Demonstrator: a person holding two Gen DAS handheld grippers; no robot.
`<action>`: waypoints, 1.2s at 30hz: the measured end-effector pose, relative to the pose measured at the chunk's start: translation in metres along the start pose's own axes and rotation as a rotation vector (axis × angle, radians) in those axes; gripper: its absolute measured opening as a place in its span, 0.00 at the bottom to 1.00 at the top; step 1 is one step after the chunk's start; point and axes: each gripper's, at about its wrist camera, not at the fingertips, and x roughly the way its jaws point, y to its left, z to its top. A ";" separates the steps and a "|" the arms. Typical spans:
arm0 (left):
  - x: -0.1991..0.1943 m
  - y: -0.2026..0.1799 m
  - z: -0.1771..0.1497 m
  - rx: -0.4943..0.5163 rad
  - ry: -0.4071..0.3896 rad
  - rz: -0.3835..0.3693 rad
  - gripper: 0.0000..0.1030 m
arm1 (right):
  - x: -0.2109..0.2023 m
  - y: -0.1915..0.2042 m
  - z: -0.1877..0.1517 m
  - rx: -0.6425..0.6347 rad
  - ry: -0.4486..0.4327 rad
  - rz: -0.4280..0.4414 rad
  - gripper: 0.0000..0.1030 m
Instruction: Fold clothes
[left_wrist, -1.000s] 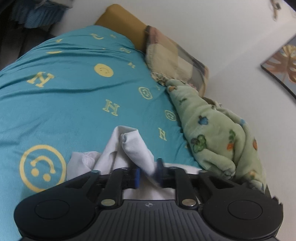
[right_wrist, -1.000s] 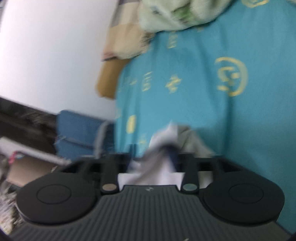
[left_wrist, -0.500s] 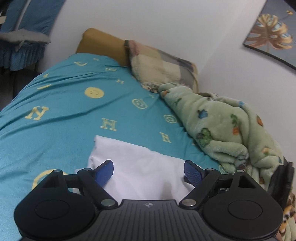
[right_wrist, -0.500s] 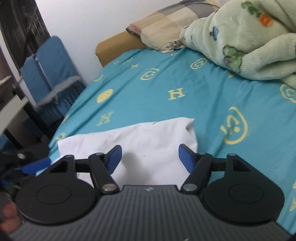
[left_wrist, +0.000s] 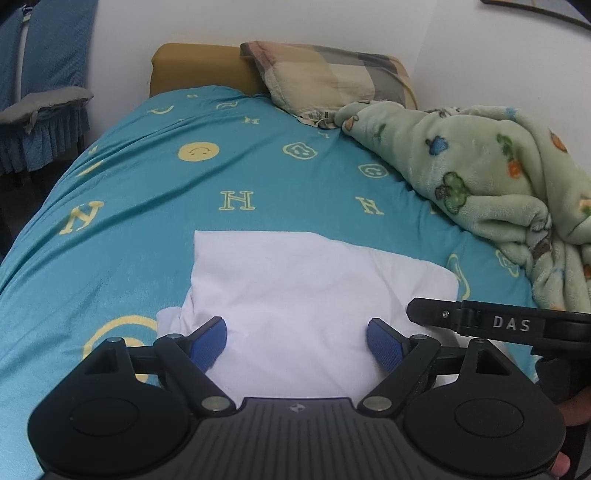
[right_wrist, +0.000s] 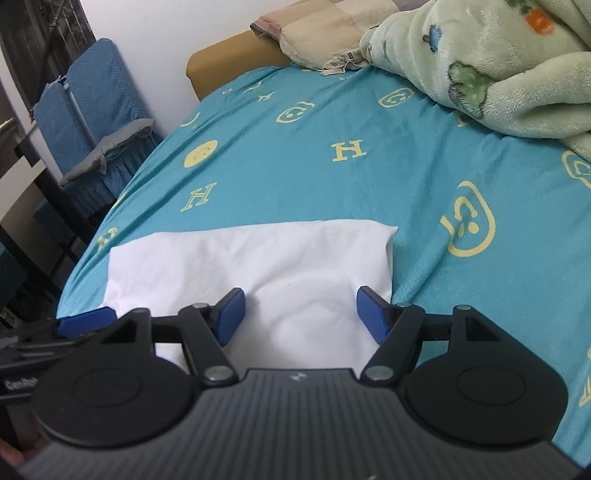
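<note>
- The near edge of the white cloth (left_wrist: 314, 295) is hidden behind both gripper bodies, so how far it reaches toward me cannot be seen. A small bunched bit pokes out at its near left corner.
- A framed picture (left_wrist: 535, 11) high on the wall is cut off to a sliver.
- The cloth lies flat and folded on a teal bedsheet (left_wrist: 147, 184) printed with yellow smileys and letters. A checked pillow (left_wrist: 332, 81) sits at the far end, a green fleece blanket (left_wrist: 498, 177) is heaped on the right, and a blue chair (right_wrist: 103, 122) stands at the far left by the wall.
- The left gripper (left_wrist: 297, 341) has its jaws spread wide, holding nothing, its blue pads over the cloth.
- The right gripper (right_wrist: 299, 314) is likewise spread wide and empty above the cloth.
</note>
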 end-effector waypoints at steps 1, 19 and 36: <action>-0.004 -0.001 -0.001 0.002 -0.001 0.002 0.83 | -0.006 0.001 -0.001 0.001 -0.005 0.004 0.68; -0.104 -0.012 -0.038 -0.154 -0.010 -0.010 0.89 | -0.037 0.003 -0.044 -0.004 0.024 -0.020 0.67; -0.045 0.072 -0.078 -0.878 0.093 -0.174 0.65 | -0.081 -0.009 -0.040 0.207 0.016 0.028 0.67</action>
